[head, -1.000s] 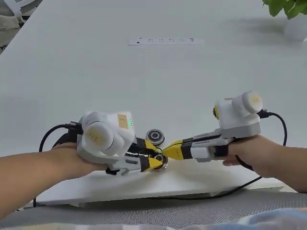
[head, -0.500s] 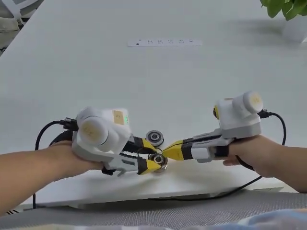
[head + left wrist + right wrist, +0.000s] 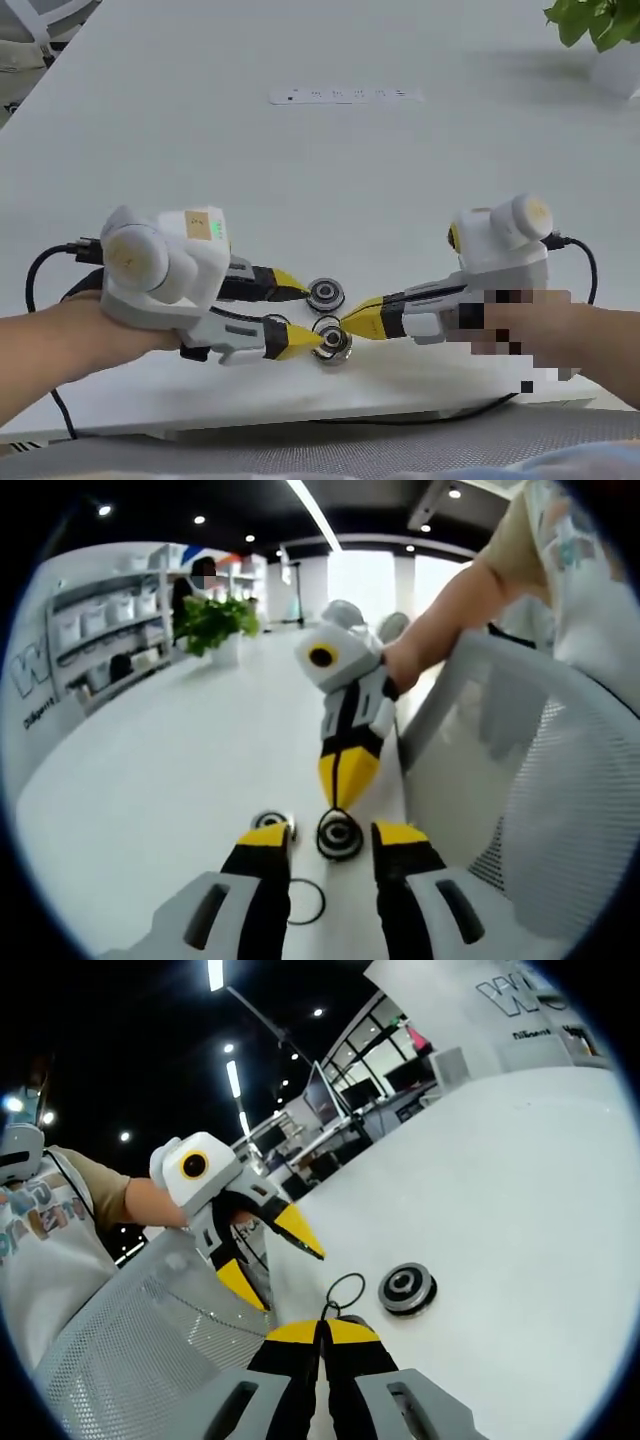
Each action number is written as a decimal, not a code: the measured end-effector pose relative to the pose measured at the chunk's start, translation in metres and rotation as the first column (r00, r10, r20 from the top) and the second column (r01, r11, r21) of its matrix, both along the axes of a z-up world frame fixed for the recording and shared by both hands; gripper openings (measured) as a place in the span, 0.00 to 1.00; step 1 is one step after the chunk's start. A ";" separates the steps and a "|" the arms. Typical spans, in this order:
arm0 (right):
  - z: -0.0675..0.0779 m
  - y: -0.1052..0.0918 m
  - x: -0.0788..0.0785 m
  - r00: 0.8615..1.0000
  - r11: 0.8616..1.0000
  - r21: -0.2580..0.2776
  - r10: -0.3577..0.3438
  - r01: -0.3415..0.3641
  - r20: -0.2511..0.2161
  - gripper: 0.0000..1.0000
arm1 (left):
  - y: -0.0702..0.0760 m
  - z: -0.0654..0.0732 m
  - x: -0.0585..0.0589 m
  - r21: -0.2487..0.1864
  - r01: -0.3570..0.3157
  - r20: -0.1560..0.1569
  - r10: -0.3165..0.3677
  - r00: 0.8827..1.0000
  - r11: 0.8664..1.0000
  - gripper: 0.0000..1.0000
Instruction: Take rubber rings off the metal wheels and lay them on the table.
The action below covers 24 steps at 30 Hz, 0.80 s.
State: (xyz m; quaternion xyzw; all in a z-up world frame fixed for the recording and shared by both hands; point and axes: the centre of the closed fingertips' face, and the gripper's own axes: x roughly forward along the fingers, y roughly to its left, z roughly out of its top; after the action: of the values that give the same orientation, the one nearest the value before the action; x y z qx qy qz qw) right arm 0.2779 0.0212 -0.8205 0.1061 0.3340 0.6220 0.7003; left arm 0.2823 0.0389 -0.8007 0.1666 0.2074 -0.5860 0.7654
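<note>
Two metal wheels sit near the table's front edge. The far wheel (image 3: 325, 294) (image 3: 407, 1288) lies flat; in the left gripper view one fingertip half hides that far wheel (image 3: 271, 821). The near wheel (image 3: 333, 341) (image 3: 340, 840) wears a black rubber ring, and my right gripper (image 3: 345, 322) (image 3: 338, 805) (image 3: 322, 1328) is shut on its edge. My left gripper (image 3: 311, 316) (image 3: 332, 835) (image 3: 280, 1272) stands open, its tips either side of the near wheel without touching it. A loose rubber ring (image 3: 300, 900) (image 3: 346, 1288) lies on the table under the left gripper's jaws.
A white power strip (image 3: 345, 96) lies far back on the white table (image 3: 300, 180), and a potted plant (image 3: 595, 20) stands at the back right corner. Cables trail from both grippers over the front edge. A white mesh chair (image 3: 500, 780) stands beside the table.
My left gripper has drawn back to the left, away from the near wheel, and its jaws have spread wider. The right gripper stays shut at the wheel.
</note>
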 end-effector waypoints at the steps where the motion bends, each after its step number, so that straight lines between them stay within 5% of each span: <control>1: 0.001 0.000 0.000 1.000 1.000 0.003 0.000 0.000 0.001 0.00 | 0.002 0.001 0.000 0.000 -0.005 0.002 0.005 1.000 1.000 0.33; 24: 0.010 0.027 0.011 0.999 0.999 -0.018 0.028 -0.027 0.032 0.00 | 0.050 0.005 0.006 0.002 -0.139 0.004 0.139 0.990 0.990 0.49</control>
State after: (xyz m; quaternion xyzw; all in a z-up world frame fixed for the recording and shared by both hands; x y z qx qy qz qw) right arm 0.2893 0.0485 -0.8105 0.0853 0.3296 0.6302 0.6978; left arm 0.2884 0.0890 -0.7959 0.1536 0.2177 -0.5306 0.8047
